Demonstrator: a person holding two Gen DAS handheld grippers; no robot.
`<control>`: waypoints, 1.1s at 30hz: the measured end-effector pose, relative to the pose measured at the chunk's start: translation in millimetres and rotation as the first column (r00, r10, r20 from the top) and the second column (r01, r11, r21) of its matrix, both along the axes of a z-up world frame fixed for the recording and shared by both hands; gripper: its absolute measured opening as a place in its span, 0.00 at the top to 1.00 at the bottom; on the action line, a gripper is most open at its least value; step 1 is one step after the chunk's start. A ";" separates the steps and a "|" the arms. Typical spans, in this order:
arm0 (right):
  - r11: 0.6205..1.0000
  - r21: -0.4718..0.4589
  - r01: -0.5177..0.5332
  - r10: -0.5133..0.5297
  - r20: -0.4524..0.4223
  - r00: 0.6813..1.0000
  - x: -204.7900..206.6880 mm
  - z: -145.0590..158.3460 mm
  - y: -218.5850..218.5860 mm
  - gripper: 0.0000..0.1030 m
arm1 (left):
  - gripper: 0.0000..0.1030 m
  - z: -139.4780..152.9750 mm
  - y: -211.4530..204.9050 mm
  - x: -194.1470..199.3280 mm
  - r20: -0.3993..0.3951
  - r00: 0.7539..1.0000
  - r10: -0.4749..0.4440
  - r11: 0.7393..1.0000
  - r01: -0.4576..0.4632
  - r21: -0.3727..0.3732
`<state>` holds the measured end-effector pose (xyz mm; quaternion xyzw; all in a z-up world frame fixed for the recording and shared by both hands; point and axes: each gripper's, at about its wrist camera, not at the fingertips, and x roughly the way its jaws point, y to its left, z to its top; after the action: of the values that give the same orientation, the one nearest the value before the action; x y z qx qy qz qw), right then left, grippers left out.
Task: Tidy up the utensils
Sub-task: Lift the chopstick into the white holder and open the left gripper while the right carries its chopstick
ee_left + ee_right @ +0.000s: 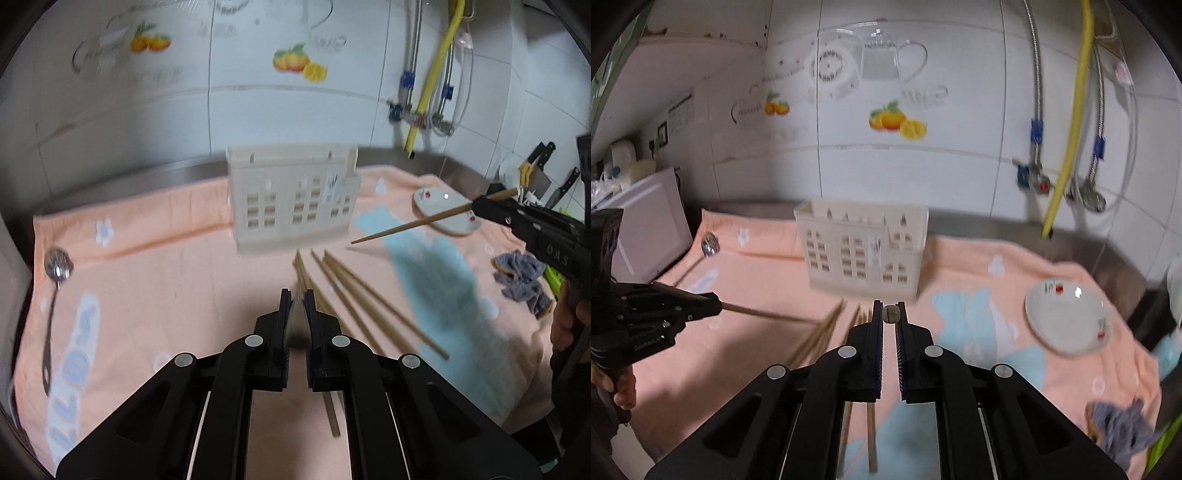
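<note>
My left hand-held gripper and "DAS"-marked right hand-held gripper are each clamping one chopstick above the peach towel covering the worktop.

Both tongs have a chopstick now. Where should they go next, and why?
Probably carry them forward over the cream holder. The left tongs and right tongs each pinch one chopstick, and the holder's open top stands just ahead.

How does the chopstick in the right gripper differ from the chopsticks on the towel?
The chopstick in the right gripper is clamped in shut jaws and raised above the towel; the loose chopsticks lie flat on it, ungripped. The held one is single and points toward the utensil holder; the loose ones lie fanned together. All look like plain wood.
</note>
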<state>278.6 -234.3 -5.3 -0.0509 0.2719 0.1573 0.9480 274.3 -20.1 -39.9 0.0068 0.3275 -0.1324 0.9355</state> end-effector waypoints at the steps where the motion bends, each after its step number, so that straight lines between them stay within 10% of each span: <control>1: 1.000 -0.002 -0.009 0.009 0.009 1.000 5.0 11.0 -0.1 0.94 | 0.95 9.0 -0.9 3.5 0.015 1.000 -0.006 1.000 0.005 0.007; 19: 0.993 -0.004 -0.118 0.118 -0.002 0.993 68.1 112.3 -2.1 0.94 | 0.95 150.3 -10.0 38.5 0.236 0.970 -0.051 0.994 0.027 0.107; 33: 0.994 -0.051 -0.096 0.089 -0.121 0.989 126.0 85.1 11.7 0.94 | 0.95 113.5 -7.2 124.3 0.069 0.998 0.004 0.990 -0.013 0.142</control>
<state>404.6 -222.6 79.8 -0.0808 0.3292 0.1962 0.9201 398.6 -27.2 73.6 0.0765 0.3037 -0.1045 0.9439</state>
